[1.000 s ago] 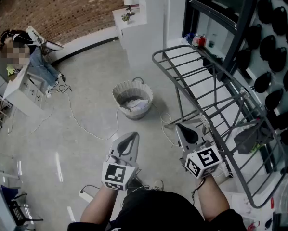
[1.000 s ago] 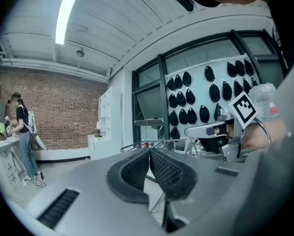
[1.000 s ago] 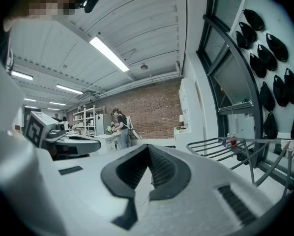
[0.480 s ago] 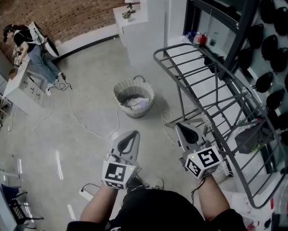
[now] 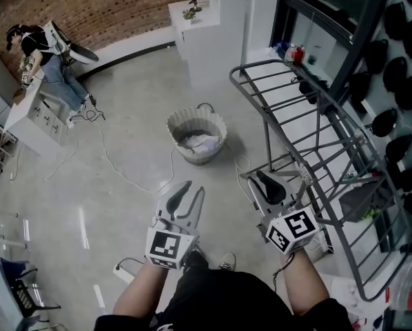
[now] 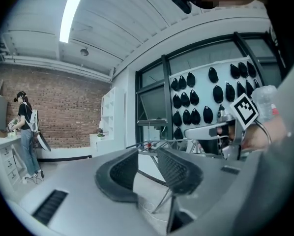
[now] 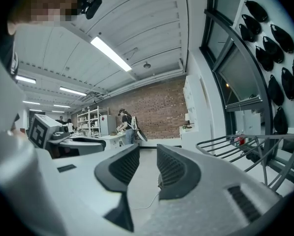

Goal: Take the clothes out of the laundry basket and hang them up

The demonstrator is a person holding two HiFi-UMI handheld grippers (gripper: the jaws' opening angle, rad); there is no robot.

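The laundry basket [image 5: 197,135], pale with a frilled rim, stands on the floor just above the middle of the head view, and a heap of light clothes [image 5: 202,142] lies inside it. To its right a grey metal drying rack [image 5: 309,126] stretches from the upper middle down to the lower right; its bars are bare. The grey concrete floor [image 5: 123,164] is smooth and glossy, and a thin white cable [image 5: 127,176] snakes across it from the upper left toward the basket. A red brick wall [image 5: 96,5] closes the room at the top, with a white column [image 5: 216,26] in front of it. At the upper left a person [image 5: 44,61] stands at a white desk [image 5: 30,112]. Rows of dark oval shapes [image 5: 399,74] hang on the wall at the right edge.

The left gripper [image 5: 187,193] sits at the lower middle, well short of the basket. Its jaws have just been opening and stand slightly apart, with nothing between them. The right gripper [image 5: 264,182], beside the rack's lower bars, has also just been opening; its jaws are parted a little wider and hold nothing.
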